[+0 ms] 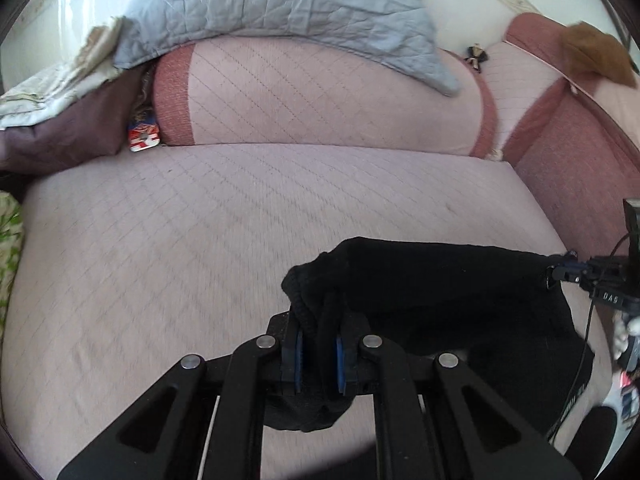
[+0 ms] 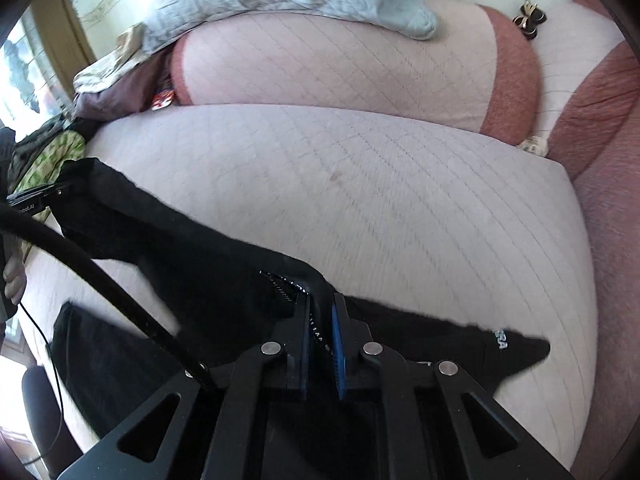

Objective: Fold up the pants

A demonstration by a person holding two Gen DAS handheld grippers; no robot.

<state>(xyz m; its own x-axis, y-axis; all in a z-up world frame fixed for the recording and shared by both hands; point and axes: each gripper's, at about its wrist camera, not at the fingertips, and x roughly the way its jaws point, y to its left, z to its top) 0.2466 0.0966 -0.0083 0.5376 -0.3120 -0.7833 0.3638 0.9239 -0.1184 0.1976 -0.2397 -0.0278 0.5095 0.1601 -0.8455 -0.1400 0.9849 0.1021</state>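
Left claw clamped on black pants above quilted cushion

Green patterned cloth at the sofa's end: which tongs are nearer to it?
Left. The left tongs grip the black pants close by the green patterned cloth; the right tongs grip the pants farther along the seat, away from it.

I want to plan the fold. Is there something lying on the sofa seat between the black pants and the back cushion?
Nothing visible is in the way. Both grippers, left gripper and right gripper, are shut on the black pants. The quilted seat ahead is bare up to the back cushion.
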